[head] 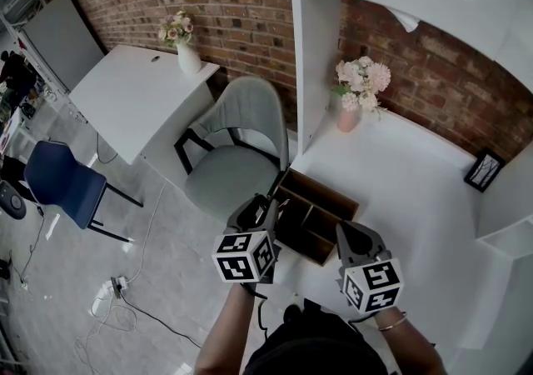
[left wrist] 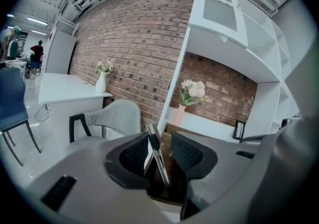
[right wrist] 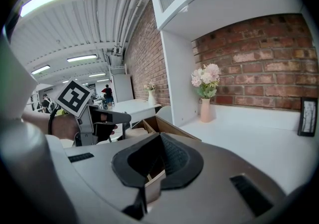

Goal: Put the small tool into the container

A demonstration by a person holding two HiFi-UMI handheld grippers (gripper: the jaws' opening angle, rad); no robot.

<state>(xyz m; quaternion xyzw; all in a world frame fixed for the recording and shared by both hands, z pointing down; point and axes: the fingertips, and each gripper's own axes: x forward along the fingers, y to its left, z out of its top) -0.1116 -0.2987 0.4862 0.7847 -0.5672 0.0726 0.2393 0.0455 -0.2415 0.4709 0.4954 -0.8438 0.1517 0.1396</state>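
Note:
A brown wooden container [head: 326,192] with several compartments sits at the near left edge of the white desk [head: 408,190]. My left gripper [head: 268,208] hangs over its left end. In the left gripper view this gripper [left wrist: 160,151] is open, and a thin flat metal tool [left wrist: 156,156] stands tilted between the pads, leaning by the left pad over the container's dark inside [left wrist: 174,185]. My right gripper [head: 343,232] is at the container's right wall. In the right gripper view it [right wrist: 158,161] looks shut on that wooden wall [right wrist: 153,188].
A pink vase of flowers [head: 350,115] and a small framed picture [head: 484,171] stand farther back on the desk. A white cabinet post [head: 312,65] rises behind the container. A grey chair [head: 237,161] stands just left of the desk, with a blue chair [head: 62,182] and floor cables [head: 117,294] beyond.

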